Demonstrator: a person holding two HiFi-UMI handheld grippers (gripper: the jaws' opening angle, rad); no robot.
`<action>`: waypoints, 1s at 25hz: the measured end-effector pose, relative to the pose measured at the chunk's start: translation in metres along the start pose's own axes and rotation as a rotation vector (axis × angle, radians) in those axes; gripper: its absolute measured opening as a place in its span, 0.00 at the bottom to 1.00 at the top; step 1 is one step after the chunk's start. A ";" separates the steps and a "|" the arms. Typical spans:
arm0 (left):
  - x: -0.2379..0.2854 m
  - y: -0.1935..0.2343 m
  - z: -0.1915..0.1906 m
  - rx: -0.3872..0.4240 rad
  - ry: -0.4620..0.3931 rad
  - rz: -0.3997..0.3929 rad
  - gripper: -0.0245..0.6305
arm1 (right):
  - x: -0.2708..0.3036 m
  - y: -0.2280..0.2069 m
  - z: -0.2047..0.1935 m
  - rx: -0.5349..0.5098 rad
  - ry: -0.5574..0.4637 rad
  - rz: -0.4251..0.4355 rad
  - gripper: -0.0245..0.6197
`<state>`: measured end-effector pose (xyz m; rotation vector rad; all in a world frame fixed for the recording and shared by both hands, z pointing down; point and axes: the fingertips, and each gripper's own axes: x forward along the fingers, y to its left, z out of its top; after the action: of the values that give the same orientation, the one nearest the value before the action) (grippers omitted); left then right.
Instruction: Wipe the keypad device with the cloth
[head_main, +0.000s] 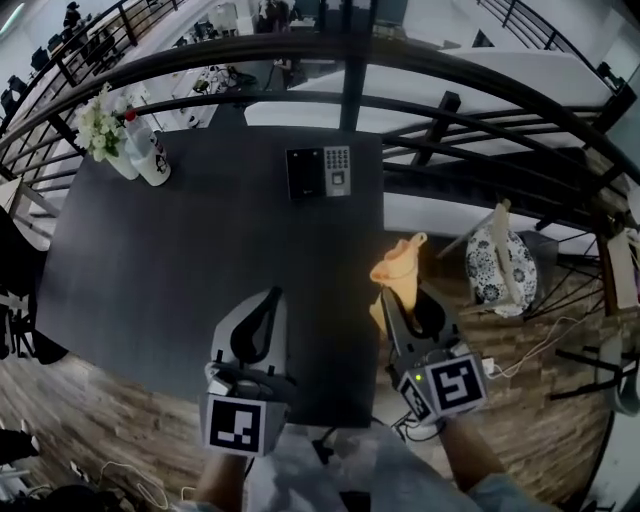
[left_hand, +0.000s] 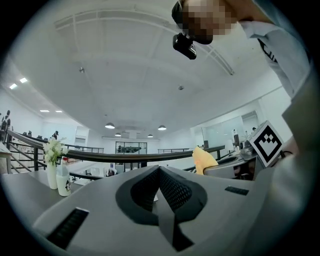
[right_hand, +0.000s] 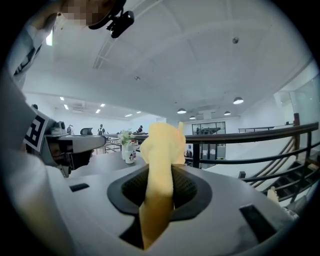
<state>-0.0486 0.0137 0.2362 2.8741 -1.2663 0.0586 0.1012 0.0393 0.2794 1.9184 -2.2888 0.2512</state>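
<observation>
A: Right gripper (right_hand: 160, 176)?
B: Clamped on the cloth (right_hand: 161, 150). Yellow, pinched between the jaws, with the top bunch sticking up past the tips and a strip trailing back down the slot.
A: Head view agrees?
B: Yes. Right gripper (head_main: 404, 305) is over the near right edge of the surface (head_main: 190, 250), with the cloth (head_main: 398, 268) poking up out of it and touching nothing else.
A: Left gripper (left_hand: 159, 172)?
B: Jaws pressed together, nothing between them. In the head view the left gripper (head_main: 264, 315) is over the near part of the surface, beside the right one.
A: Keypad (head_main: 318, 172)?
B: Flat on the surface at the far edge, right of centre. Dark screen on its left half, keys on its right. Well apart from both grippers and from the cloth.
A: Anything else?
B: A vase (head_main: 108, 140) of white flowers and a bottle (head_main: 150, 152) just beside it, at the far left corner. A dark railing (head_main: 480, 95) beyond the surface.
</observation>
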 end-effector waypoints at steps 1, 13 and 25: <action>0.004 0.002 -0.004 -0.009 0.009 0.006 0.05 | 0.008 -0.003 0.000 -0.002 -0.001 0.008 0.20; 0.069 0.012 -0.030 -0.022 0.045 0.024 0.05 | 0.104 -0.048 -0.022 -0.015 0.020 0.048 0.20; 0.131 0.027 -0.052 -0.021 0.053 0.092 0.05 | 0.192 -0.081 -0.034 -0.034 0.057 0.066 0.20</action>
<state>0.0180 -0.1004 0.2925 2.7762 -1.3804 0.1201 0.1471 -0.1516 0.3566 1.7975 -2.3071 0.2692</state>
